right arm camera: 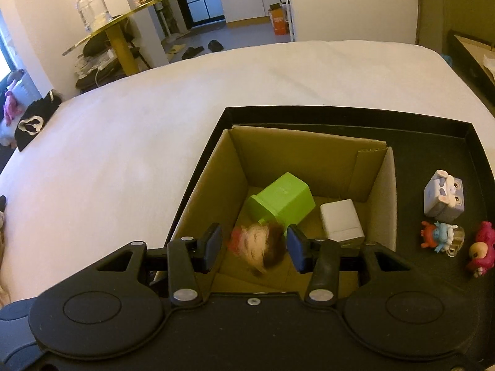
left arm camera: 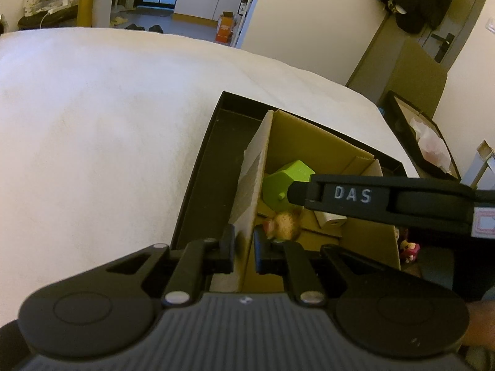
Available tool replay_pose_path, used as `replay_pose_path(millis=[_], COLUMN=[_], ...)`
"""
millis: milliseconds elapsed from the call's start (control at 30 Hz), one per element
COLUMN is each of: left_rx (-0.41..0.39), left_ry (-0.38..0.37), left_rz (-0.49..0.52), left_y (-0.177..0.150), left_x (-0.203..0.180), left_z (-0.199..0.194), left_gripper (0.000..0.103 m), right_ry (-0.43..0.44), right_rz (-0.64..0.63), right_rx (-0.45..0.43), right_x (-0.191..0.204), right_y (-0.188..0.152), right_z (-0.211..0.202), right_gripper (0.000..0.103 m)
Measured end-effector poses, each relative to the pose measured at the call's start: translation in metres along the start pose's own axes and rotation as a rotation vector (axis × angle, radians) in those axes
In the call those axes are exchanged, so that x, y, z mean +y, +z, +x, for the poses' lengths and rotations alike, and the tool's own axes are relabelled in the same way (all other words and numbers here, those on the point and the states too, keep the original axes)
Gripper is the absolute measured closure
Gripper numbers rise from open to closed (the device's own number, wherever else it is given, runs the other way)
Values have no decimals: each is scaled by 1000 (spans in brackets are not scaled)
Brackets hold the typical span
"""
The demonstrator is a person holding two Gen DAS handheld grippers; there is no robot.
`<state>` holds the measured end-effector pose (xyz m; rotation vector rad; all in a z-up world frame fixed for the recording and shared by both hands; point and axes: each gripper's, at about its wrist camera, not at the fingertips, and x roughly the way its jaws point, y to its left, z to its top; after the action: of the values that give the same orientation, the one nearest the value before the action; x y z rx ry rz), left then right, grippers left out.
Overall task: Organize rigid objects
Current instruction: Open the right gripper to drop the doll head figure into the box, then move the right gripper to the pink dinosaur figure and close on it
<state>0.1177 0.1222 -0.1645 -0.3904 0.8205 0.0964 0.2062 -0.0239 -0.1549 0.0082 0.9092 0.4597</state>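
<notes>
While the left tongs (left arm camera: 244,247) pinch the near-left wall of the cardboard box (right arm camera: 312,154), one pad outside and one inside, the right tongs (right arm camera: 254,245) hang spread wide over the box's near end, gripping nothing.

Landmark: cardboard box, open-topped, standing inside a shallow black tray (right arm camera: 439,142) on a white bed (right arm camera: 139,123).

Inside the box:
- green block (right arm camera: 283,199), tilted, toward the far-left part of the floor.
- white block (right arm camera: 340,219), just right of the green one, near the right wall.
- small figure (right arm camera: 258,245) with pale face, brown hair and a pink patch, motion-blurred, between the spread right pads; whether it touches the box floor cannot be told.

Outside the box, right of its right wall, on the tray floor:
- lilac cube-shaped figure (right arm camera: 444,199) with rabbit ears.
- blue-and-red figure (right arm camera: 441,238), nearer the camera than the cube.
- pink figure (right arm camera: 481,247), just right of the blue-and-red one.

Left wrist view: the right tongs' finger, lettered "DAS", crosses above the box from the right, its tip over the green block.
</notes>
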Motion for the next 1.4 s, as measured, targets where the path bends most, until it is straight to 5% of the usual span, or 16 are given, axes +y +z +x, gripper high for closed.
replay_pose_path(millis=[633,1400], left_rx=[-2,-28], left_ry=[23,129], left_rz=[14,103], left_y=[0,-4], left_x=[-6,-27], left_z=[-1,-8], left_gripper=[91,90], right_ry=[-41,-142], right_rz=[-21,34], right_rx=[-35,-61], right_x=[-24,-109], right_y=[-8,-31], right_z=[-41,-81], right_gripper=[54,47])
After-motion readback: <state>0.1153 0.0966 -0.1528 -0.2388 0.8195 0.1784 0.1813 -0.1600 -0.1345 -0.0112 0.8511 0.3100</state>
